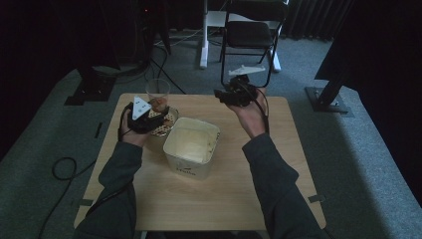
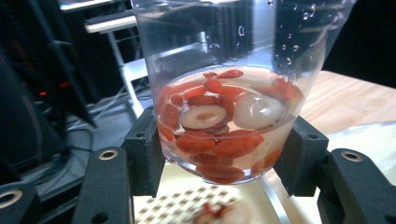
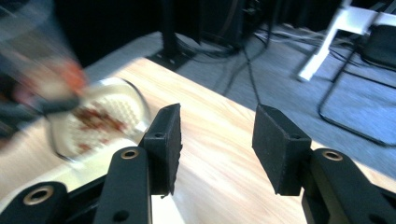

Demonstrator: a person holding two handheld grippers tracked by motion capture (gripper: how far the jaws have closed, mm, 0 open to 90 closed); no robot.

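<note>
The left gripper [image 2: 224, 163] is closed firmly on a clear plastic cup [image 2: 229, 93], its two black jaws pressing the lower wall from either side. The cup is held upright, lifted just above a round strainer [image 1: 166, 124] that rests at the far left of the table [image 1: 239, 199], beside a cream tub [image 1: 191, 144]. Red berries and pale sliced fruit [image 2: 224, 126] are seen in a little liquid at the bottom of the cup, and some fruit already lies on the strainer's perforated plate.

The right gripper [image 3: 217, 140] is held about half open with nothing between its jaws, off to the far right edge of the table, well apart from the cup.

The step in hand is judged to be tipping the cup over the strainer. It is best done slowly, with the rim kept over the middle of the strainer so that nothing spills onto the table. The squeeze should be kept steady, since a thin cup can buckle or slip when tilted.
</note>
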